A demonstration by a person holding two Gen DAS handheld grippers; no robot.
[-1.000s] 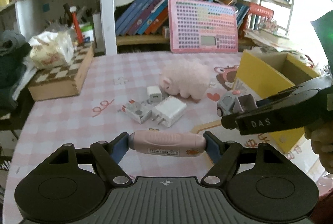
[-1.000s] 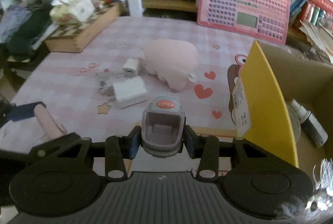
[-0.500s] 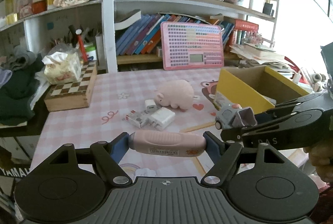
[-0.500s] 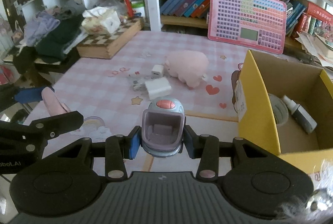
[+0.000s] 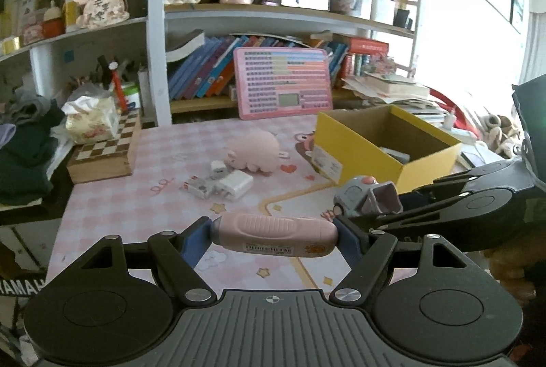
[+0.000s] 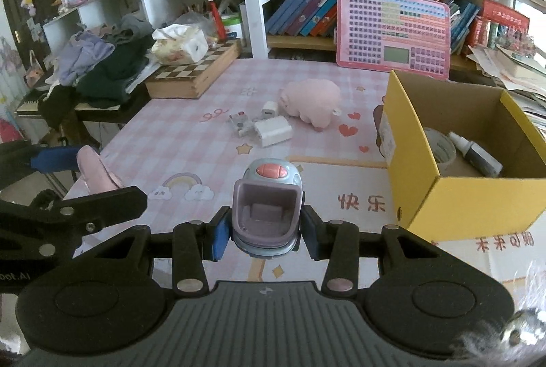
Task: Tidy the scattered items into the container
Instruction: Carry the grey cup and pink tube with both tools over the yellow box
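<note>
Writing first: "YAMAHA" partly legible at 9 o'clock edge of left wrist view; table mat (image 6: 191,141) carries red Chinese characters 快乐 near box, plus hearts, stars, a rainbow. Barcode sticker runs along pink thermometer-like device (image 5: 274,234); white label w/ barcode on yellow box (image 5: 385,145) short wall, text too small to read. Plush charm on shelf has Chinese characters, not clear enough to read.

Counts: 2 grippers, each loaded w/ 1 item. On mat: 1 pink plush pig (image 6: 312,102), 3 chargers/adapters in a cluster (image 6: 262,126) touching each other, just at pig's snout. 1 pink keyboard toy (image 6: 392,32) leaning on bookshelf at 12. 1 chessboard case (image 6: 194,73) at 10 w/ 1 tissue pack on top. Inside box: 1 tape roll (image 6: 440,148), 1 small bottle (image 6: 474,153), side by side.

Left gripper (image 5: 274,235): jaws fairly wide, blue pads clamped on both ends of pink device, held crosswise, off the table. Right gripper (image 6: 266,230): jaws narrow, pads pressed on sides of grey-purple toy car (image 6: 266,206) w/ red button on top, open end facing camera.

Box sits at 2 o'clock from right gripper, near; at 1–2 o'clock from left gripper, beyond the toy car. Pig and chargers at 12 from both, well apart from tools.
</note>
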